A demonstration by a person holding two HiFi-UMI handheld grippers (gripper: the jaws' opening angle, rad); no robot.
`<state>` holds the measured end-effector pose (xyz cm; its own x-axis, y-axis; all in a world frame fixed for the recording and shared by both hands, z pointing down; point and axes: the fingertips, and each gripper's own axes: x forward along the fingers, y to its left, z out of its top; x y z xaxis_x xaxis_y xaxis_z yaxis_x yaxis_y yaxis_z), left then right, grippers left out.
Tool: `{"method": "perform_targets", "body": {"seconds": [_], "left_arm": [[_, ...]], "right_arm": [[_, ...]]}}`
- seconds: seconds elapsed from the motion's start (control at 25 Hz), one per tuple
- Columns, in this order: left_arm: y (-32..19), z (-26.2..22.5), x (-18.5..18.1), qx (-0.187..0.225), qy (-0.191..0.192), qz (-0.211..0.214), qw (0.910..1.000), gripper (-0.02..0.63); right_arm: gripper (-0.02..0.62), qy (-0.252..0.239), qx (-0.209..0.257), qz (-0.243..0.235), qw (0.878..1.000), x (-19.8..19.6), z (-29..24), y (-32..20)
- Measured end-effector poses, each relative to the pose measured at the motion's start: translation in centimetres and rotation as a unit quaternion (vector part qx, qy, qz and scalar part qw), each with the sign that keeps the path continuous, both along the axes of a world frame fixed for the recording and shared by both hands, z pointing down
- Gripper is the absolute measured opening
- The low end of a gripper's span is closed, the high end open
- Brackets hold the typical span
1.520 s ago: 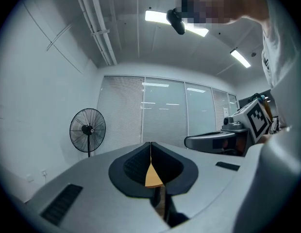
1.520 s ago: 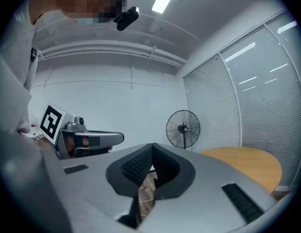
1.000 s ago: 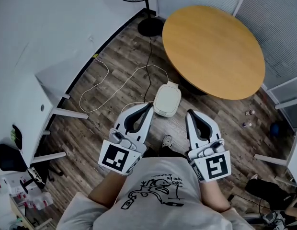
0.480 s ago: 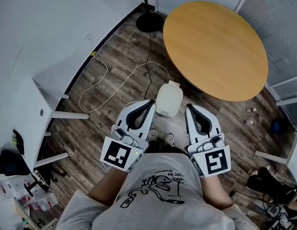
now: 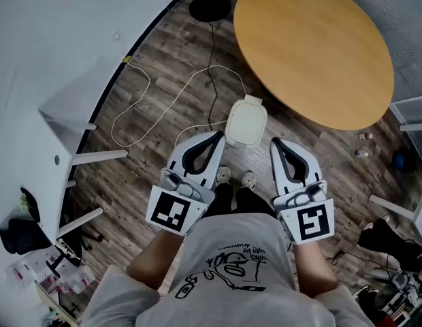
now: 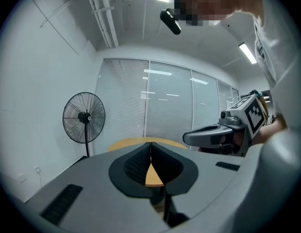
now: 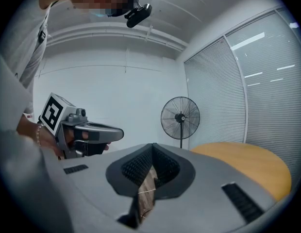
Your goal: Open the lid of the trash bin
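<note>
A small white trash bin [image 5: 246,122] with its lid down stands on the wooden floor beside the round table, seen from above in the head view. My left gripper [image 5: 218,136] is held just left of and nearer than the bin, its jaws shut with nothing in them. My right gripper [image 5: 274,144] is level with it, right of the bin, also shut and empty. The left gripper view shows its shut tips [image 6: 151,144] pointing across the room; the right gripper view shows the same for its tips [image 7: 152,145]. Neither gripper view shows the bin.
A round wooden table [image 5: 313,46] fills the upper right. A standing fan's base [image 5: 209,7] and white cables [image 5: 148,107] lie on the floor beyond the bin. A white desk [image 5: 54,67] runs along the left. The person's feet [image 5: 237,179] stand just behind the bin.
The person has stepped forward: the bin now lies closer, between the two gripper tips, and the feet show behind it. Both grippers stay shut.
</note>
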<state>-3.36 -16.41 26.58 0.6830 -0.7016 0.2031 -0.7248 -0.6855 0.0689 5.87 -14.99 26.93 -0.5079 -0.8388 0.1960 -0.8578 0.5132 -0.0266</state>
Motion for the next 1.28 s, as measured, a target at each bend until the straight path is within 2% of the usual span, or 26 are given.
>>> {"method": "perform_targets", "body": {"seconds": [0.56, 1.04, 1.28], "left_arm": [[-3.2, 13.8, -0.8, -0.054, -0.025, 0.023, 0.9979, 0.02], [-3.1, 28.6, -1.0, -0.104, -0.059, 0.043, 0.9919, 0.02], [-2.7, 34.5, -0.9, -0.115, -0.066, 0.044, 0.9902, 0.02]], "right_arm": [[0.005, 0.058, -0.09, -0.008, 0.994, -1.6, 16.0, -2.2], [0.005, 0.102, -0.175, -0.021, 0.979, -2.7, 32.2, -1.9], [0.005, 0.125, -0.197, -0.031, 0.972, -2.8, 39.6, -1.2]]}}
